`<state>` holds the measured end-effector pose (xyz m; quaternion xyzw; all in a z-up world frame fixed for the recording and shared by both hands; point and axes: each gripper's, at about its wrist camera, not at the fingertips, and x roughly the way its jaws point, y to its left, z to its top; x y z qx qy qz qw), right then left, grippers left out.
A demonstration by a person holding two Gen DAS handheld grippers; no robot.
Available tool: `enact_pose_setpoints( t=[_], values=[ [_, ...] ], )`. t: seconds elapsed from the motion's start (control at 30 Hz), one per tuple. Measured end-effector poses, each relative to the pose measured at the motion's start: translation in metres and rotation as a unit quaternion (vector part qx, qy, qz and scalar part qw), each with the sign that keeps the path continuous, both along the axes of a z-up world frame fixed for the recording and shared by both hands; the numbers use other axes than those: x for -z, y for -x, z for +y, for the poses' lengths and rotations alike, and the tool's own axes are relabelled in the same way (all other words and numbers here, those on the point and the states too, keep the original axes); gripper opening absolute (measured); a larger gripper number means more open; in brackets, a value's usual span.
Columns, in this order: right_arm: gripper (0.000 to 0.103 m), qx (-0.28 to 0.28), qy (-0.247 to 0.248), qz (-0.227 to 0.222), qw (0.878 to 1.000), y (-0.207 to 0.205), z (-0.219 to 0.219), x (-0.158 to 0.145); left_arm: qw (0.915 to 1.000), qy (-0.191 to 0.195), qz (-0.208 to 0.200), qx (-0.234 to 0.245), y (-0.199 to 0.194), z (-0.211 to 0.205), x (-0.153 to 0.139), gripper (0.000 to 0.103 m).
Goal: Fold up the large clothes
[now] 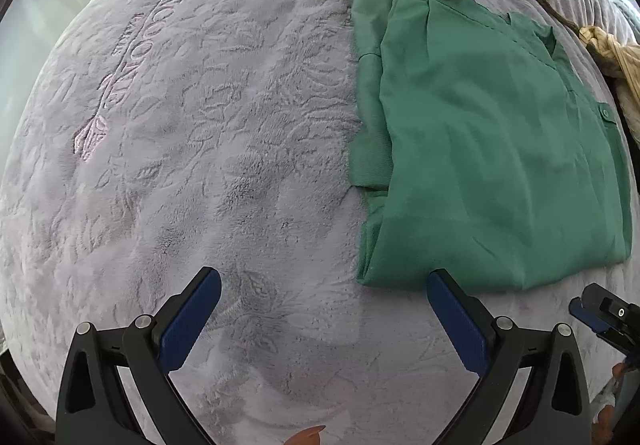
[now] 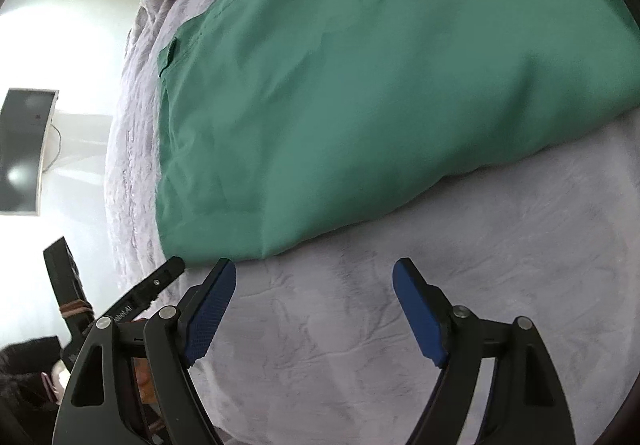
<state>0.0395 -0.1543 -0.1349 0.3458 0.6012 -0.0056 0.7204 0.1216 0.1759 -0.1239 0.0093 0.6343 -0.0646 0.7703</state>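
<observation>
A green buttoned garment (image 1: 480, 149) lies folded into a flat rectangle on the lilac plush blanket (image 1: 220, 145).

You see raised letters pressed into the lilac plush blanket (image 1: 224, 133), near "LANCOME" and "PARIS" below; I cannot read them with certainty.

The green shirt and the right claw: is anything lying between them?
No. In the right wrist view only bare lilac blanket lies between the open right claw and the folded green shirt.
</observation>
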Motion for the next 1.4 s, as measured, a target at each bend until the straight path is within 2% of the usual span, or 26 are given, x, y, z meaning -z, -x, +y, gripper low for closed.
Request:
enact_pose_setpoints(
  t=[0.17, 0.33, 0.5, 0.63, 0.8, 0.93, 0.97, 1.03, 1.07, 1.1, 1.13, 1.2, 1.3, 1.4],
  values=[
    [0.083, 0.016, -0.061, 0.009, 0.998, -0.002, 0.005, 0.011, 0.9999, 0.003, 0.008, -0.008, -0.003, 0.01, 0.001, 0.103],
    [0.083, 0.036, -0.128, -0.001, 0.991, -0.005, 0.014, 0.021, 0.9997, 0.014, 0.015, -0.017, -0.005, 0.024, 0.005, 0.103],
    [0.083, 0.049, -0.177, -0.013, 0.983, -0.014, 0.028, 0.033, 0.9978, 0.058, 0.027, -0.019, -0.008, 0.039, 0.006, 0.103],
    [0.083, 0.074, -0.193, -0.024, 0.978, -0.021, 0.033, 0.047, 0.994, 0.101, 0.025, -0.034, -0.01, 0.054, 0.002, 0.103],
    [0.084, 0.119, -0.213, -0.049, 0.969, -0.032, 0.034, 0.059, 0.9931, 0.108, 0.024, -0.04, -0.011, 0.063, 0.002, 0.103],
    [0.084, 0.158, -0.236, -0.066, 0.957, -0.038, 0.035, 0.059, 0.9831, 0.175, 0.03, -0.046, -0.018, 0.068, 0.0, 0.103],
    [0.081, 0.167, -0.247, -0.068, 0.952, -0.038, 0.034, 0.058, 0.9792, 0.194, 0.031, -0.048, -0.021, 0.069, -0.001, 0.103],
    [0.053, 0.172, -0.259, -0.059, 0.948, -0.044, 0.033, 0.057, 0.97, 0.236, 0.031, -0.051, -0.03, 0.07, -0.005, 0.103],
    [0.024, 0.17, -0.26, -0.051, 0.949, -0.046, 0.033, 0.057, 0.9647, 0.257, 0.032, -0.048, -0.036, 0.069, -0.007, 0.103],
    [0.011, 0.164, -0.262, -0.05, 0.95, -0.048, 0.031, 0.056, 0.9613, 0.27, 0.033, -0.046, -0.038, 0.067, -0.009, 0.103],
    [0.011, 0.157, -0.263, -0.056, 0.95, -0.051, 0.032, 0.052, 0.9559, 0.289, 0.034, -0.039, -0.046, 0.064, -0.01, 0.103],
    [0.01, 0.141, -0.26, -0.075, 0.952, -0.055, 0.028, 0.039, 0.9509, 0.306, 0.038, -0.031, -0.053, 0.056, -0.008, 0.103],
    [0.01, 0.109, -0.261, -0.102, 0.954, -0.065, 0.028, 0.019, 0.947, 0.316, 0.051, -0.03, -0.072, 0.044, 0.001, 0.103],
    [0.01, 0.078, -0.246, -0.107, 0.96, -0.069, 0.026, 0.008, 0.9392, 0.338, 0.061, -0.01, -0.088, 0.028, 0.006, 0.103]
  ],
)
